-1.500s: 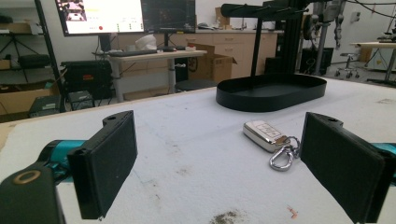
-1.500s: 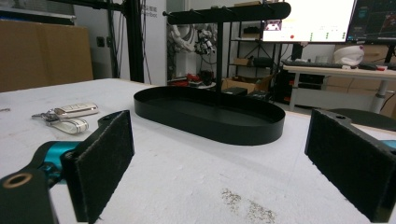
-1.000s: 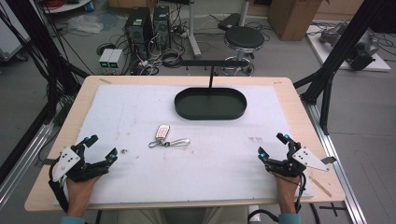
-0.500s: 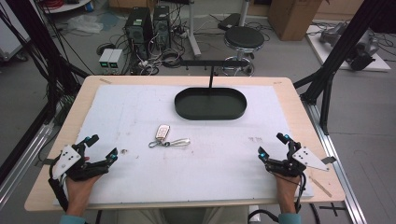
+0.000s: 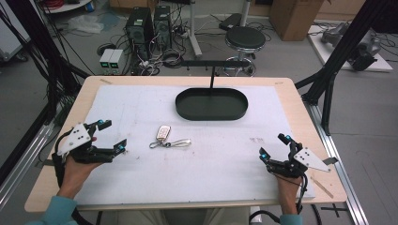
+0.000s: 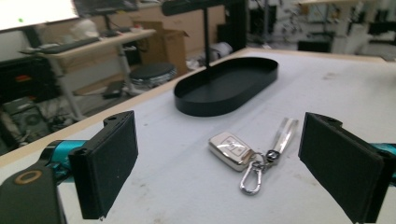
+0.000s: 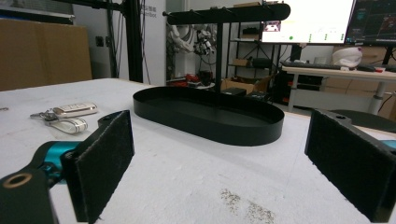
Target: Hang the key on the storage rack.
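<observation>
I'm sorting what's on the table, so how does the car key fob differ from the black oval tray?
The car key fob is small, silver and rectangular; the black oval tray is far larger, dark and rimmed. The fob lies flat near the table's middle with a clip and strap attached; the tray sits farther back with an upright post rising from it. Both rest on the white mat, untouched by either gripper.

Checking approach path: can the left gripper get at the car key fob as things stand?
Probably yes. The left gripper has its jaws open, aimed toward the key fob, which lies flat with bare mat between them. The black tray sits well behind it.
</observation>
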A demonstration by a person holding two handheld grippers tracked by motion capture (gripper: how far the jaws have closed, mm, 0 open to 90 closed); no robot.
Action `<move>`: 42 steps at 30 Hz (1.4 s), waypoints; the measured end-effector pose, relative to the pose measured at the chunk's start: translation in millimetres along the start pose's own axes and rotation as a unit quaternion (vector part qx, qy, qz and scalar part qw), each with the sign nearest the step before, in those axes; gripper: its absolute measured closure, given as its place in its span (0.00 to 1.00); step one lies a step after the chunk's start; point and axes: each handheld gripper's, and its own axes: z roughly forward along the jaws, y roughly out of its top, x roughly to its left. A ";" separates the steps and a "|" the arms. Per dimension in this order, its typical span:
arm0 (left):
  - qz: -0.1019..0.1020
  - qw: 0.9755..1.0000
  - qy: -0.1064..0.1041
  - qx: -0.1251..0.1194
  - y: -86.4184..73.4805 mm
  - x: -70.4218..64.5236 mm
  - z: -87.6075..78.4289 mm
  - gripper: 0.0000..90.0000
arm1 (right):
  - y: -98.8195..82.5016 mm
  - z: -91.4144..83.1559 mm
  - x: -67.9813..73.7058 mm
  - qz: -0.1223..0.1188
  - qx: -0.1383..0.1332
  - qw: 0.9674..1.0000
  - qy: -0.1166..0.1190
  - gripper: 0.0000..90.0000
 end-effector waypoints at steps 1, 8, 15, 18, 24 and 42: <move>0.002 1.000 -0.013 0.007 5.4 0.6 4.7 0.14 | 0.0 0.2 -0.4 -0.002 -0.002 1.000 -0.001 0.08; 0.030 0.995 -0.070 0.063 29.6 1.4 32.2 0.14 | 0.0 0.0 -0.3 -0.001 -0.002 1.000 -0.001 0.08; 0.053 0.986 -0.102 0.117 40.8 0.2 59.6 0.14 | -0.1 0.1 -0.8 -0.003 -0.005 1.000 -0.001 0.08; 0.063 0.981 -0.122 0.134 45.6 -1.2 72.3 0.14 | -0.1 0.1 -0.8 -0.003 -0.005 1.000 -0.001 0.08; 0.087 0.971 -0.151 0.165 54.3 -5.8 94.8 0.14 | -0.1 0.1 -1.0 -0.003 -0.005 1.000 -0.001 0.08; 0.134 0.935 -0.213 0.251 58.0 -20.7 159.2 0.14 | -0.1 0.0 -1.1 0.000 -0.005 1.000 -0.001 0.08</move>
